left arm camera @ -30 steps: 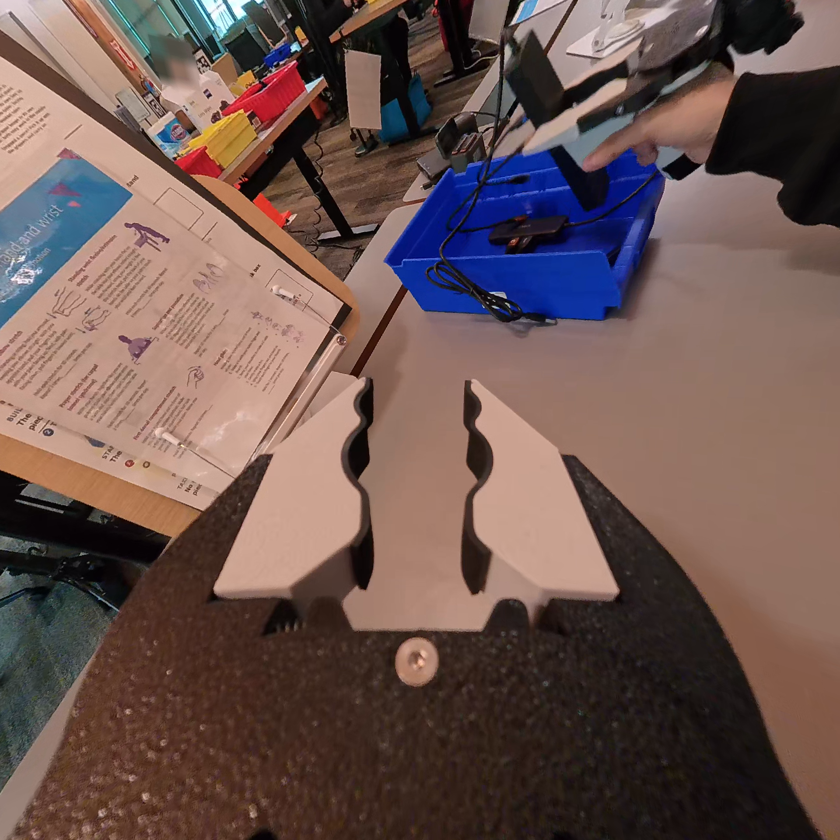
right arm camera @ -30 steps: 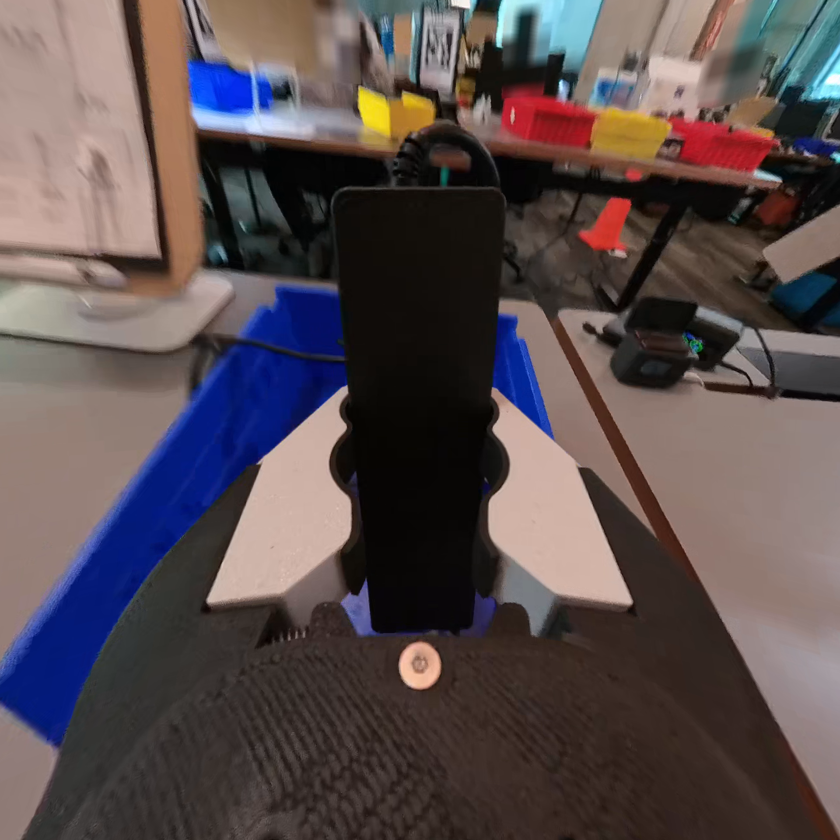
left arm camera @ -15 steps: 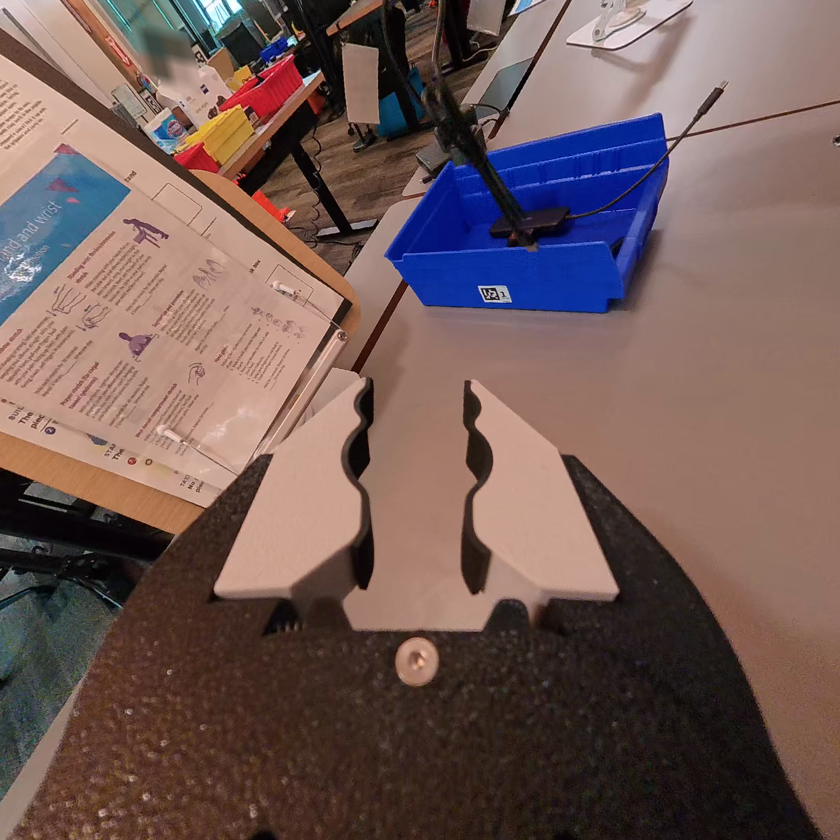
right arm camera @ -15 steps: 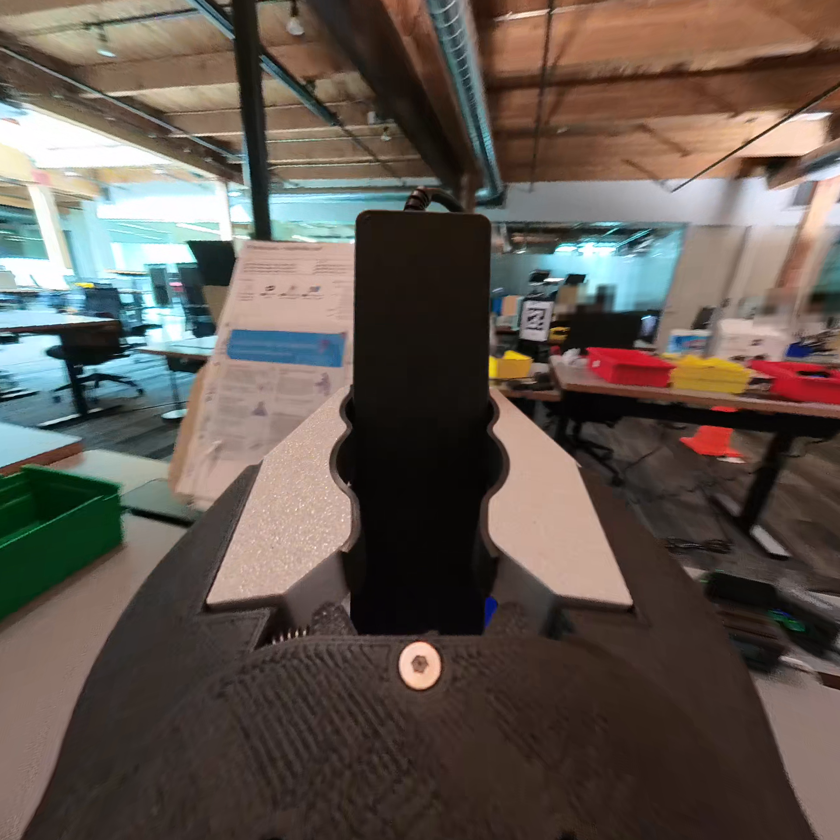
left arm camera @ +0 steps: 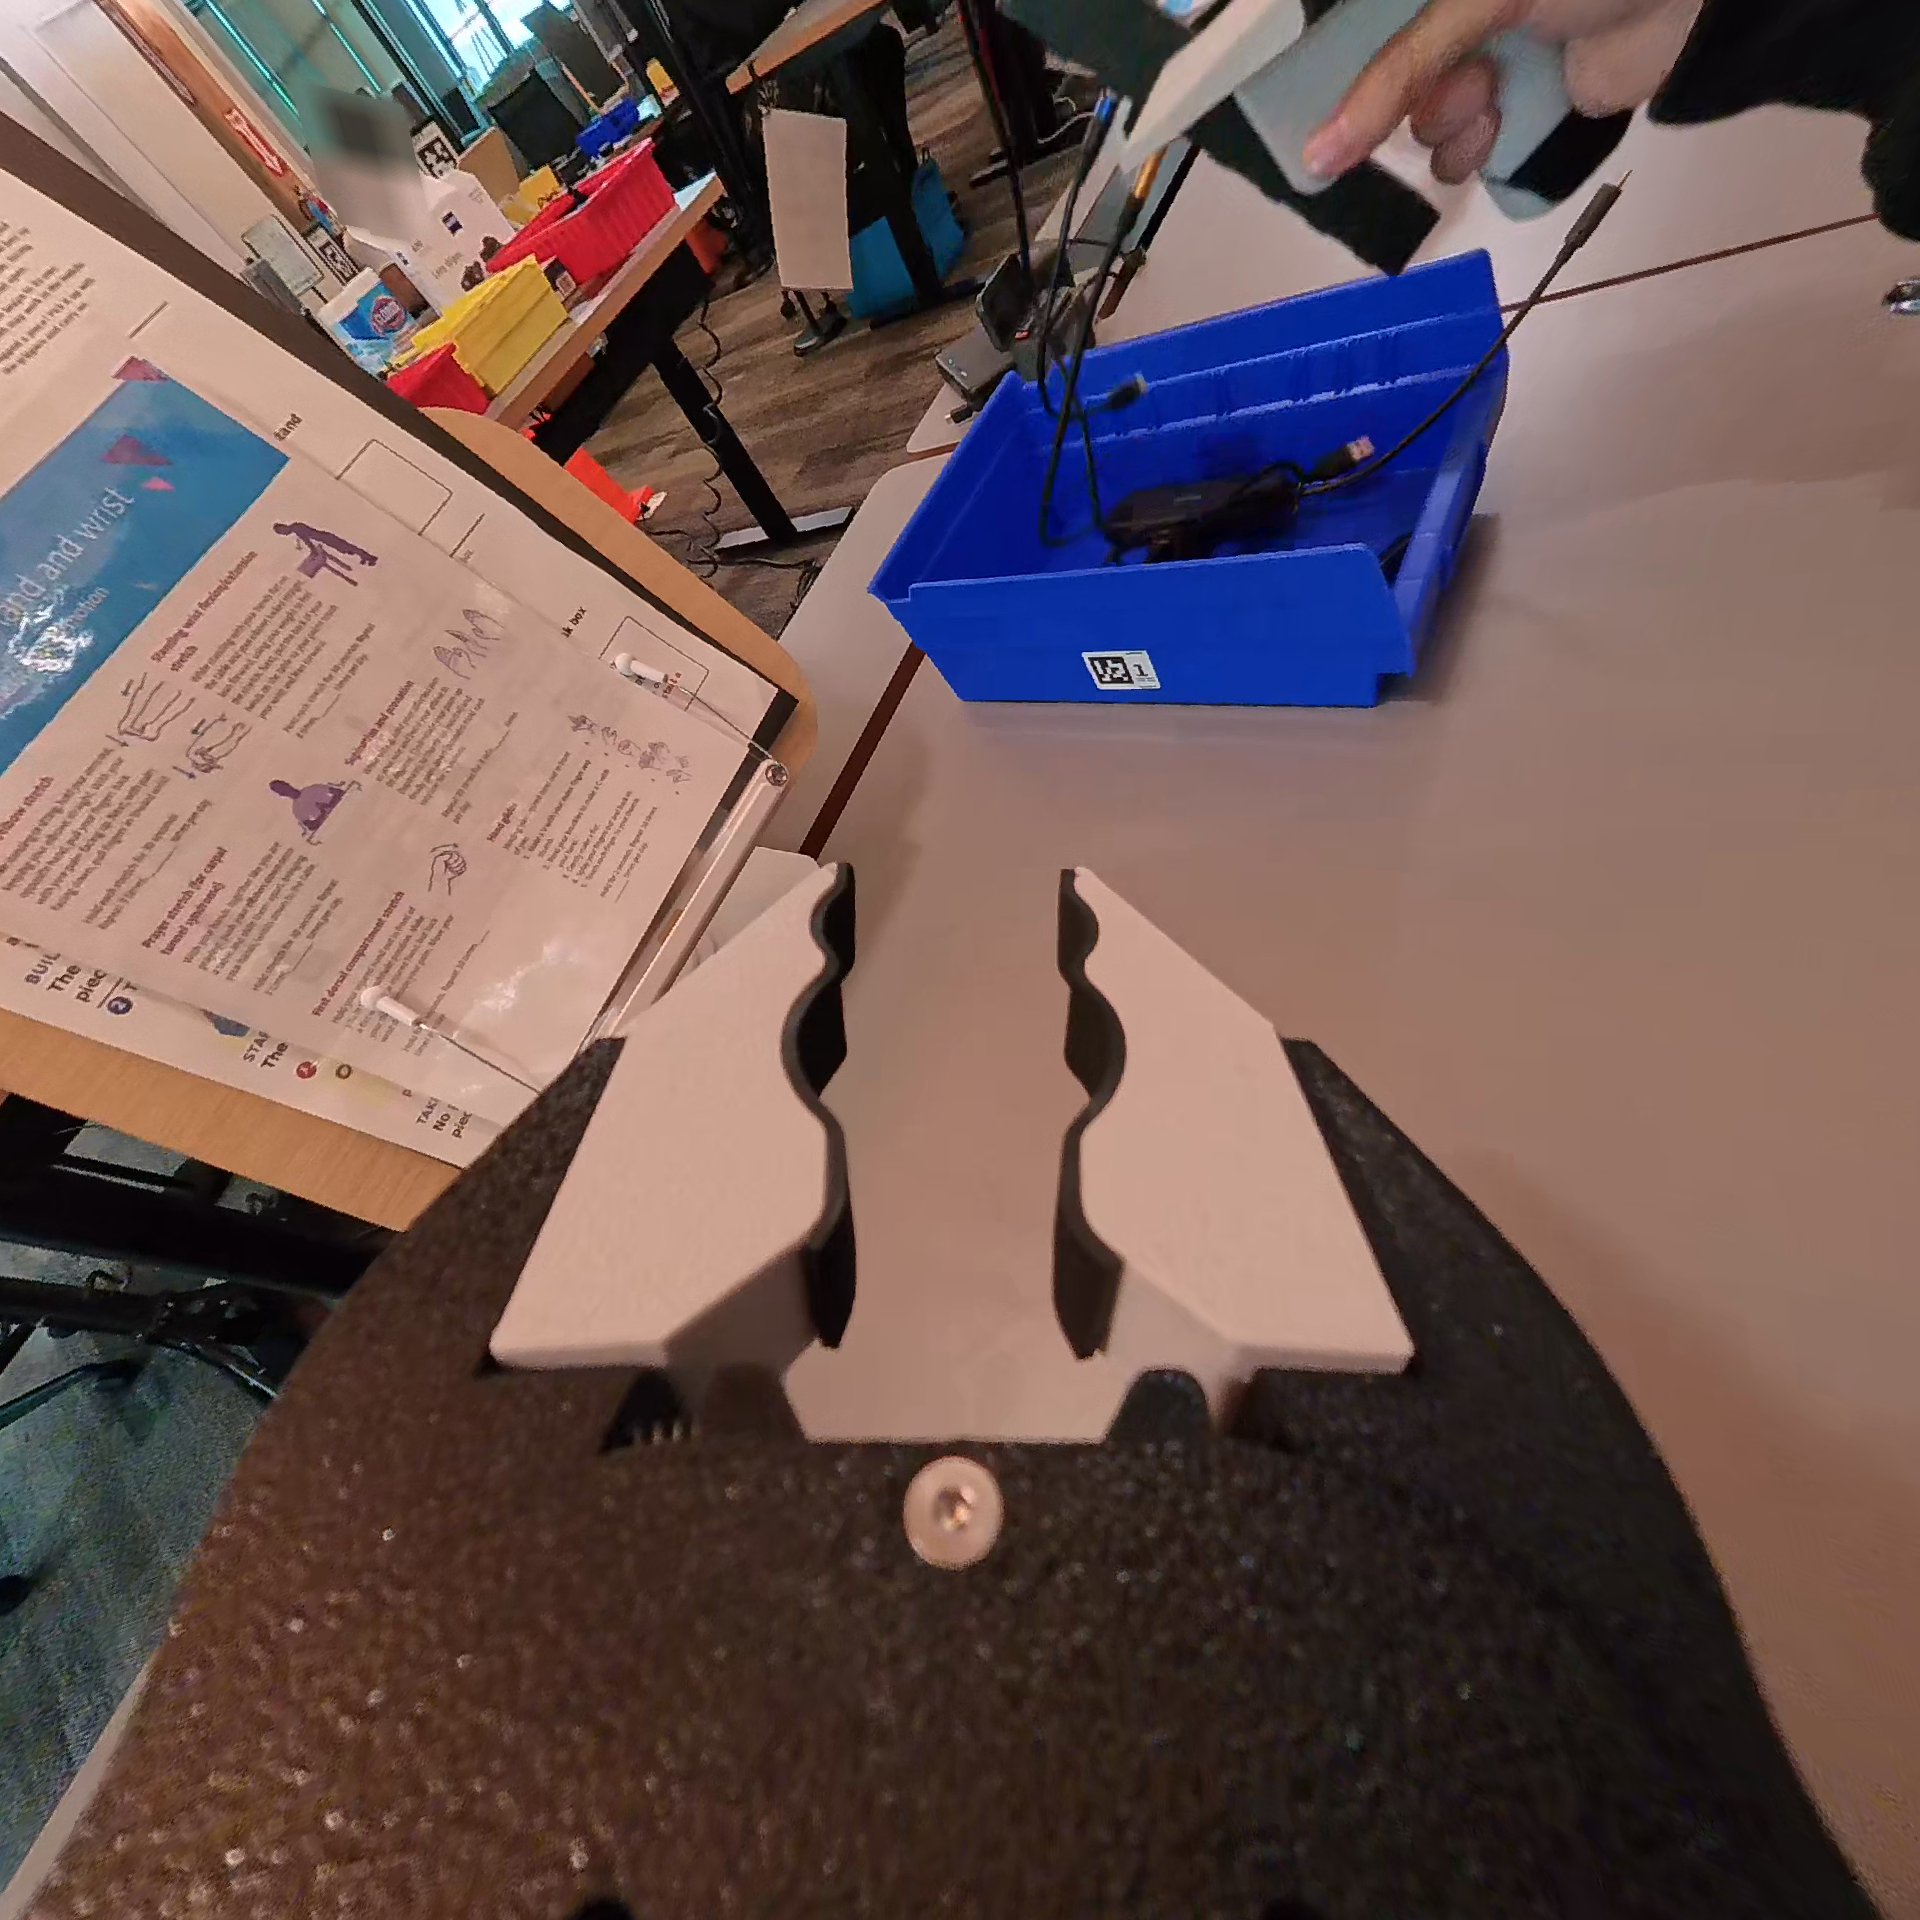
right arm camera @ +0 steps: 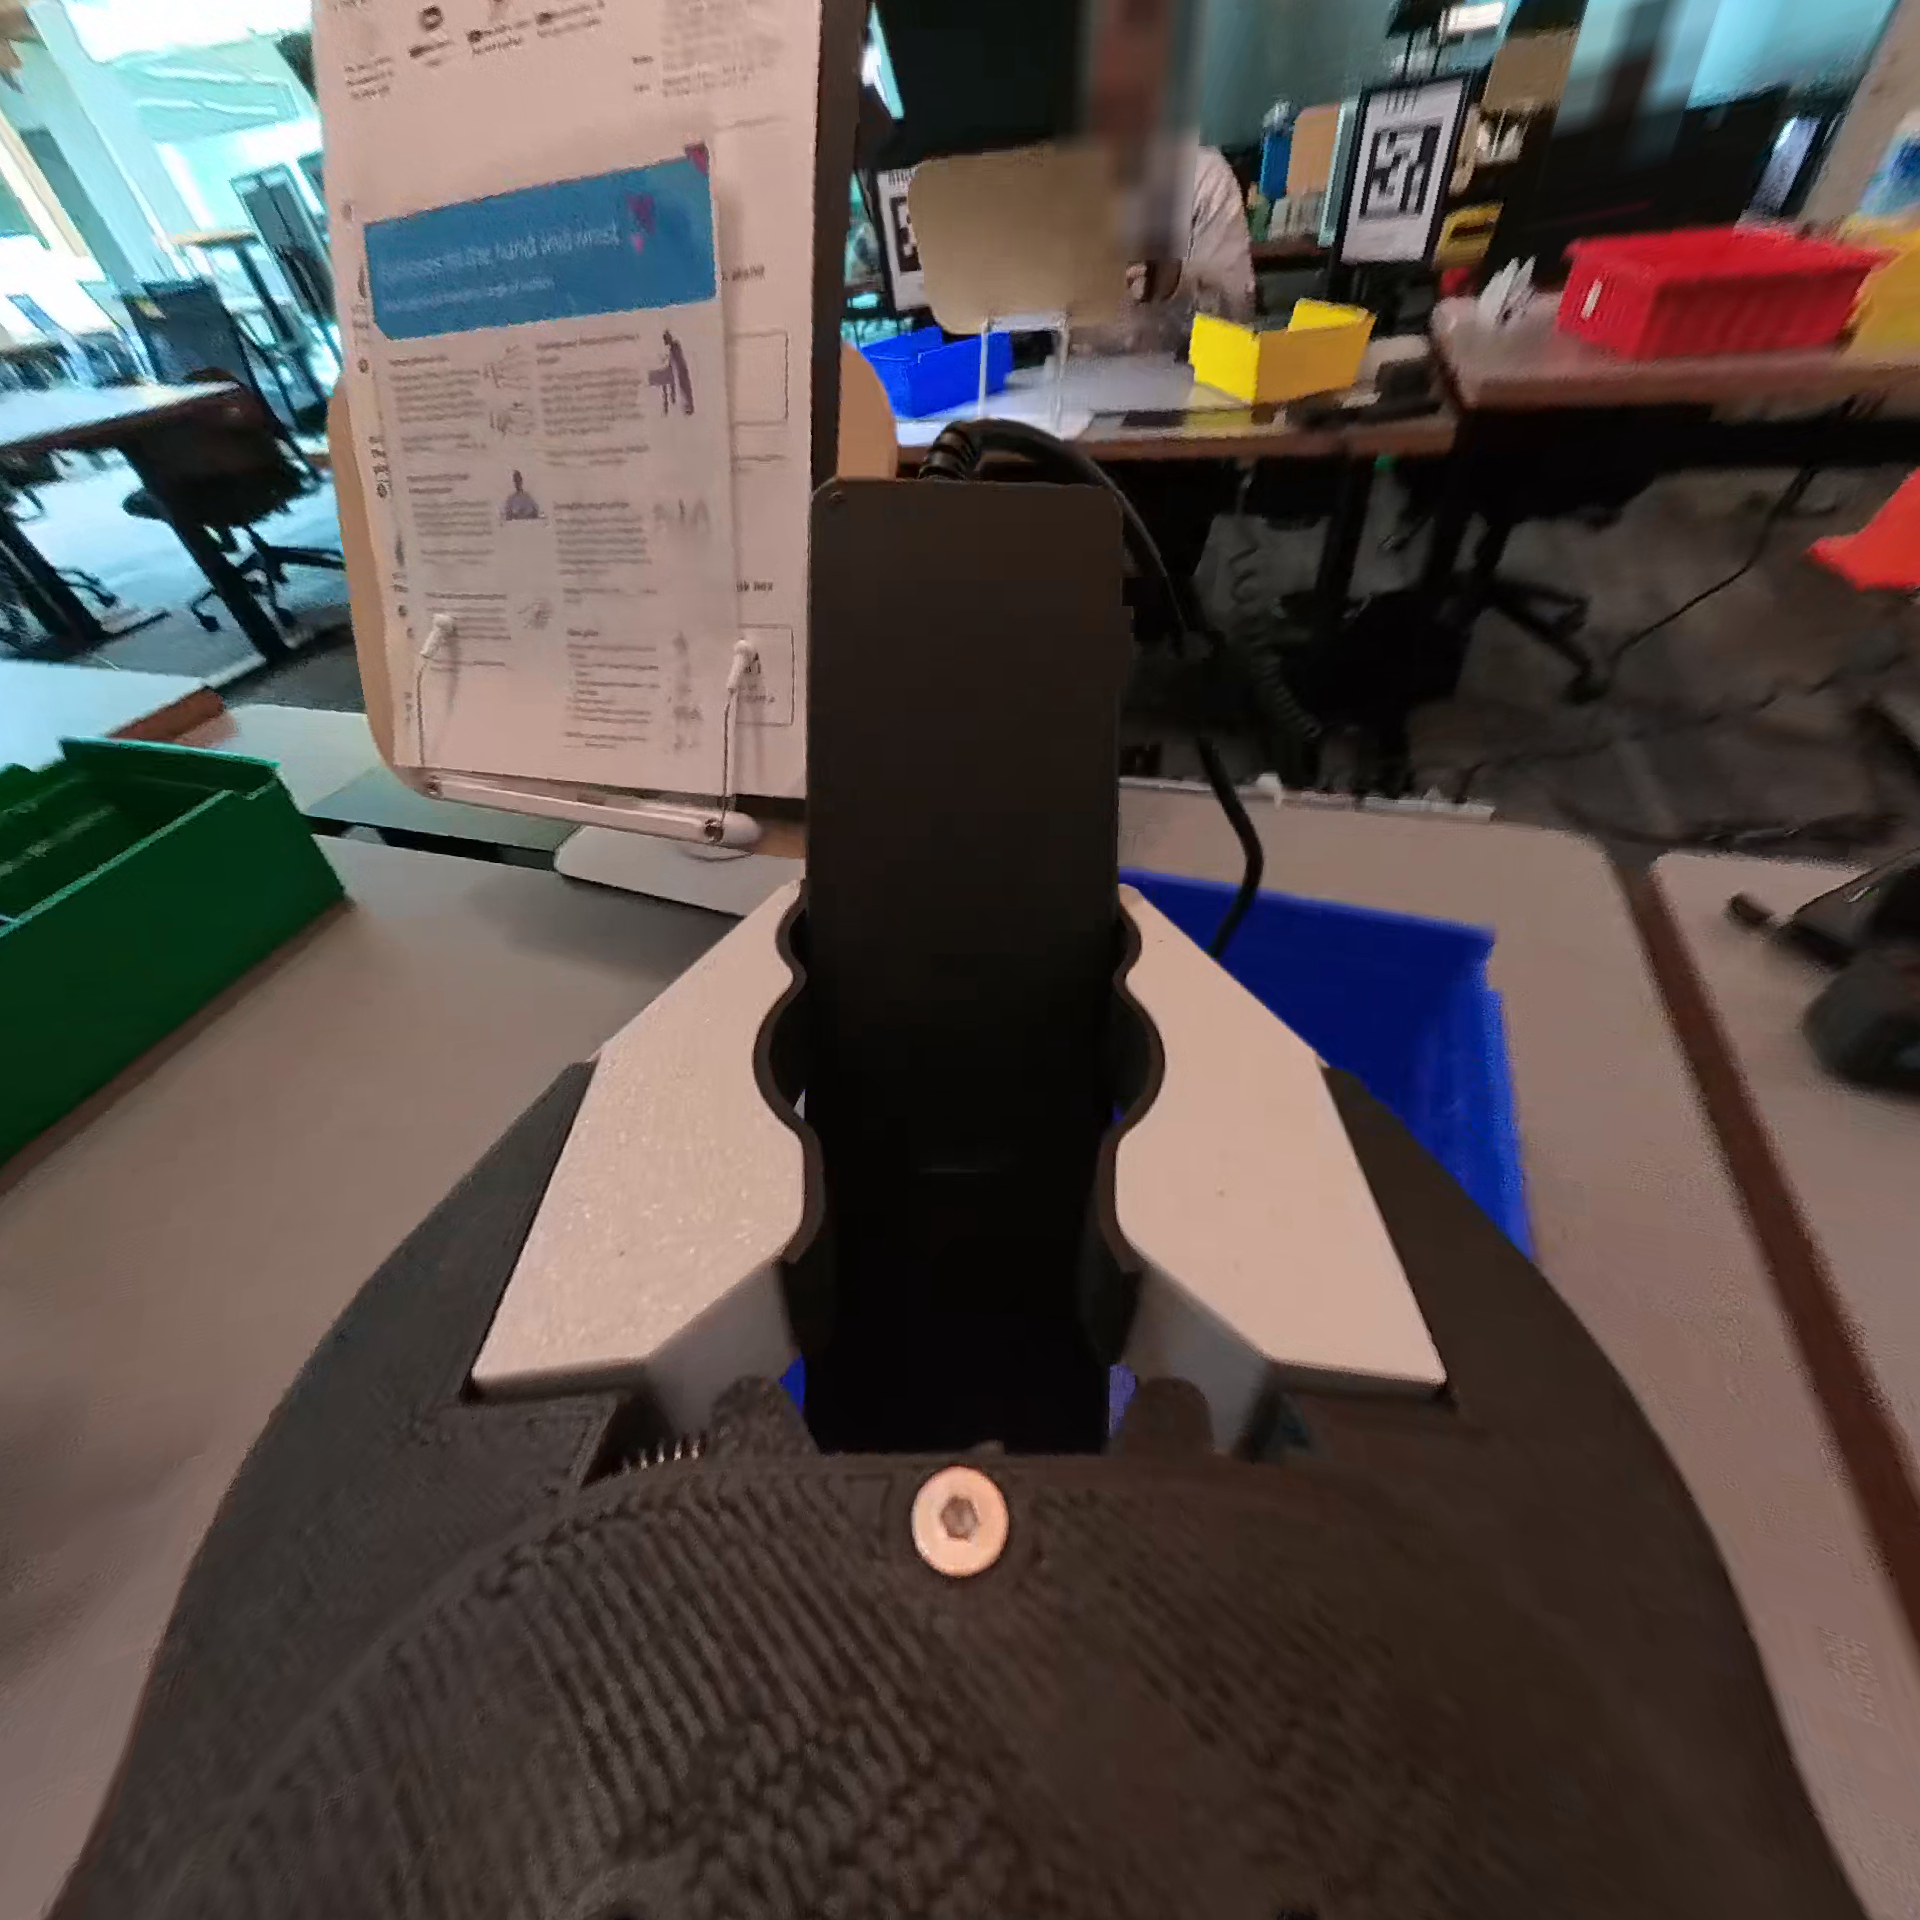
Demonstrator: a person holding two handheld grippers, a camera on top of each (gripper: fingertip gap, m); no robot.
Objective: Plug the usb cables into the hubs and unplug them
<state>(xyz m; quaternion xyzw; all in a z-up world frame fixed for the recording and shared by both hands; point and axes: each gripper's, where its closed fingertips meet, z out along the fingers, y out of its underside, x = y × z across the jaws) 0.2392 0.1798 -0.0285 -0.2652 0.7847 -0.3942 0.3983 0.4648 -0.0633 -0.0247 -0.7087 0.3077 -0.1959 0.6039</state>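
Observation:
My right gripper [right arm camera: 961, 925] is shut on a flat black hub [right arm camera: 961, 790], held upright above the blue bin [right arm camera: 1382, 997]; its black cable [right arm camera: 1236, 831] hangs from the top end into the bin. In the left wrist view the right gripper shows at the top right, held by a hand [left arm camera: 1455, 94], with the hub's lower end [left arm camera: 1371, 223] below it. A second black hub [left arm camera: 1195, 509] and USB cables [left arm camera: 1351, 452] lie in the blue bin [left arm camera: 1174, 613]. My left gripper [left arm camera: 956, 904] is open and empty, low over the grey table.
A board with printed sheets [left arm camera: 312, 748] stands at the left table edge; it also shows in the right wrist view [right arm camera: 561, 468]. A green bin [right arm camera: 135, 914] sits at the left. A thin cable [left arm camera: 1527, 301] rises out of the blue bin's right side. Other tables with red and yellow bins stand behind.
My right gripper tipped up toward the ceiling with the hub, then came back down over the blue bin. The cables in the bin shifted. My left gripper has stayed still.

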